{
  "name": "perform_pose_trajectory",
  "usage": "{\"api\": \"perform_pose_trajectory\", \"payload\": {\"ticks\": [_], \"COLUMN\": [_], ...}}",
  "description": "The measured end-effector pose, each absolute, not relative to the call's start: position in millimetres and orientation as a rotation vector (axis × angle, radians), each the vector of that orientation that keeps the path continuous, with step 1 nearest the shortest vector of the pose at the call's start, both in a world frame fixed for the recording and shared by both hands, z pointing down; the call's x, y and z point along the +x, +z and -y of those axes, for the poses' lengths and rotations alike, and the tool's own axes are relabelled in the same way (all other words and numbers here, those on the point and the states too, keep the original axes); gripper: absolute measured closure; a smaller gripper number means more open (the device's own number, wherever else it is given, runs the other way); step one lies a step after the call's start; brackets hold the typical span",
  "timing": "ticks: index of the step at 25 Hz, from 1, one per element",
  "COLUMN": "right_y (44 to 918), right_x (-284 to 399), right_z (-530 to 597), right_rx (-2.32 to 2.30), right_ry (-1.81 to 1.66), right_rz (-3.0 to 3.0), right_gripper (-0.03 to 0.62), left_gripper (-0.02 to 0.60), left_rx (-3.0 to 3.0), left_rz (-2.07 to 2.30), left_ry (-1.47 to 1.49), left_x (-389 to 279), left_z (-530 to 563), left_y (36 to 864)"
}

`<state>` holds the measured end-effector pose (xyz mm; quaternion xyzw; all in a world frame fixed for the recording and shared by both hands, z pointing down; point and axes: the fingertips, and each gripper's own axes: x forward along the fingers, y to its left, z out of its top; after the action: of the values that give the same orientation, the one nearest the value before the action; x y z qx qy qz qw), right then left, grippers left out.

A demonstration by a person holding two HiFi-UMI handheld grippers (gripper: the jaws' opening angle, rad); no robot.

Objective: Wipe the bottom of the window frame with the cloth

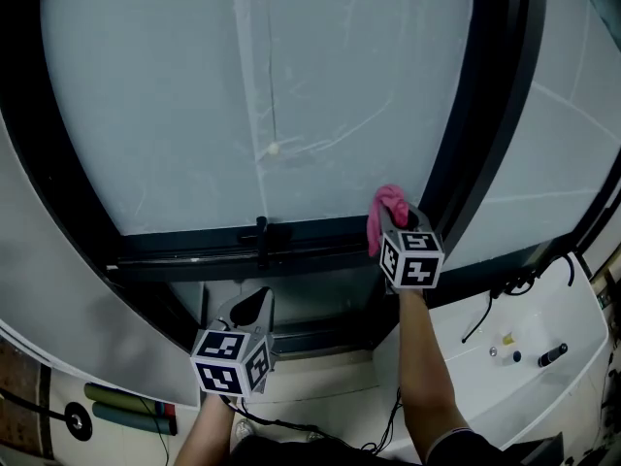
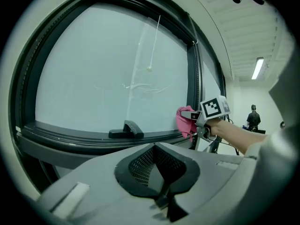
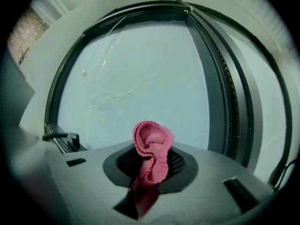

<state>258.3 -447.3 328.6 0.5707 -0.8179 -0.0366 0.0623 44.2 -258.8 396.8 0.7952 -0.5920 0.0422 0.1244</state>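
Two grippers noted: right gripper (image 1: 395, 219) clenched on bunched pink knitted cloth (image 1: 386, 205), presented at dark window frame's bottom rail (image 1: 194, 251), right corner, apparently ready for wiping; left gripper (image 1: 253, 306) closed, empty, kept below.

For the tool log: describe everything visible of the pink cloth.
The pink cloth looks like soft knit fabric, bunched into a folded wad. The right gripper is shut on it, its rounded top poking beyond the jaws, a tail hanging below. It sits near the right end of the bottom frame; contact with the frame cannot be told.
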Motion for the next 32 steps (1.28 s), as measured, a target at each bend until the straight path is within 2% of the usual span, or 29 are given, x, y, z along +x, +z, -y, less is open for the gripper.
{"api": "perform_pose_trajectory", "payload": {"ticks": [7,16,25,32], "right_y": [265,243,290,341], "right_x": [160,38,-51,-69], "right_z": [395,368,375,394], "right_rx": [1.625,1.570,1.520,1.636], "right_ry": [-0.223,-0.250,-0.146,-0.063], "right_rz": [2.673,2.733,2.687,2.469], "right_gripper": [0.514,0.513,0.513,0.513], "left_gripper": [0.575,0.574,0.574,0.575], "left_rx": [2.361,2.361,2.308,2.324], "left_rz": [1.696,1.701,1.664,1.602], "left_ry": [0.112,0.064,0.066,0.069], "left_x": [-7,-109,-175,-189], "left_z": [245,241,237,238], "left_y": [390,379,408,422]}}
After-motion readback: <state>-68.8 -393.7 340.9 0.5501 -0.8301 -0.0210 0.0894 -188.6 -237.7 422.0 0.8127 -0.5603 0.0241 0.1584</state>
